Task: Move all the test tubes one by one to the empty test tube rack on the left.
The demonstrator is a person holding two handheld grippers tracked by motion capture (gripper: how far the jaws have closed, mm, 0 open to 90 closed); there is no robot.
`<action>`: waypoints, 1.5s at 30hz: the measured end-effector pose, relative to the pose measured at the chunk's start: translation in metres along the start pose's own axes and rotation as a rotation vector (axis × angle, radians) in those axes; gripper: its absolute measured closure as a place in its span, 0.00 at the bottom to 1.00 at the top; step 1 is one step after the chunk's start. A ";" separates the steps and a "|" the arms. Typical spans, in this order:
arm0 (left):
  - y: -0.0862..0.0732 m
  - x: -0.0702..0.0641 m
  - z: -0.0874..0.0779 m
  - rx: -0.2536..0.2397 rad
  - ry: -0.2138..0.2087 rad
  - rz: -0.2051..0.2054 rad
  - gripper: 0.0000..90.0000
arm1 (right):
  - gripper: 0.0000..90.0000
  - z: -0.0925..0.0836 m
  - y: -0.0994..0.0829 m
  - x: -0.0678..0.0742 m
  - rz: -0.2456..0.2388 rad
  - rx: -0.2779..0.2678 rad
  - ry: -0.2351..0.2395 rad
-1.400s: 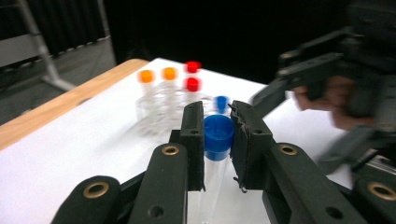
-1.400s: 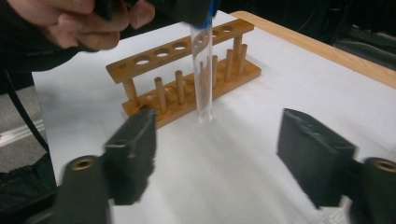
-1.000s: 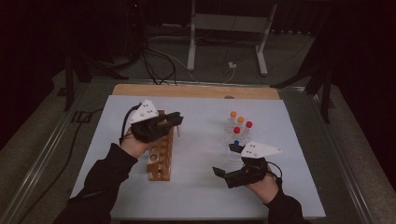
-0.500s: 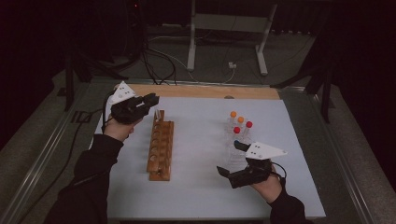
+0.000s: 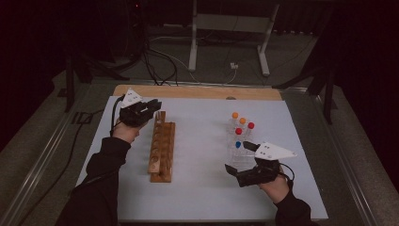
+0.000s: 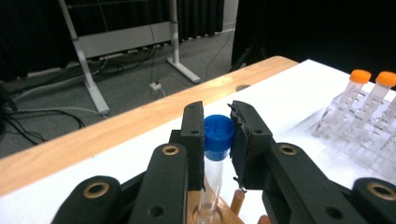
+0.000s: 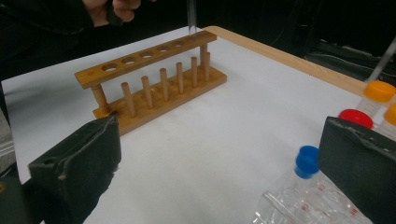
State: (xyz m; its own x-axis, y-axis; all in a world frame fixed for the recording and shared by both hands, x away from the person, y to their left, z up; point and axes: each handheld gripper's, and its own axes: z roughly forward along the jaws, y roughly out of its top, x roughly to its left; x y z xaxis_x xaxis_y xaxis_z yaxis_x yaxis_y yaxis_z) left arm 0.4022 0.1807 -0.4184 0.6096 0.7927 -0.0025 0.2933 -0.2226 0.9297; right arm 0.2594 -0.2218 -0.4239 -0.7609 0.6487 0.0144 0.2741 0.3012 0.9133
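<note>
Left gripper point(image 6: 218, 135) clenches blue-capped tube point(image 6: 217, 140) upright over rack's point(image 5: 161, 149) far hole for insertion; right gripper point(image 7: 219, 154) released, waiting near rack.

Red rack point(image 7: 322, 198) markings, seemingly unreadable.

Black tongs point(image 6: 218, 140), brass rivets, dark sleeves
</note>
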 end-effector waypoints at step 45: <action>-0.017 -0.019 -0.036 0.005 -0.243 -0.036 0.02 | 0.35 0.019 -0.035 -0.030 0.118 0.132 -0.144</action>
State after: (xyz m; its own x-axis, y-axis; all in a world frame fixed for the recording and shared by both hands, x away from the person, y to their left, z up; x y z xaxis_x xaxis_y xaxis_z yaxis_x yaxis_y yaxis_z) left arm 0.3594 0.1900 -0.4207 0.7575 0.6409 -0.1246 0.3213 -0.1999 0.9256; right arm 0.2838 -0.2390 -0.4641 -0.6297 0.7752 0.0514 0.4384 0.3000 0.8472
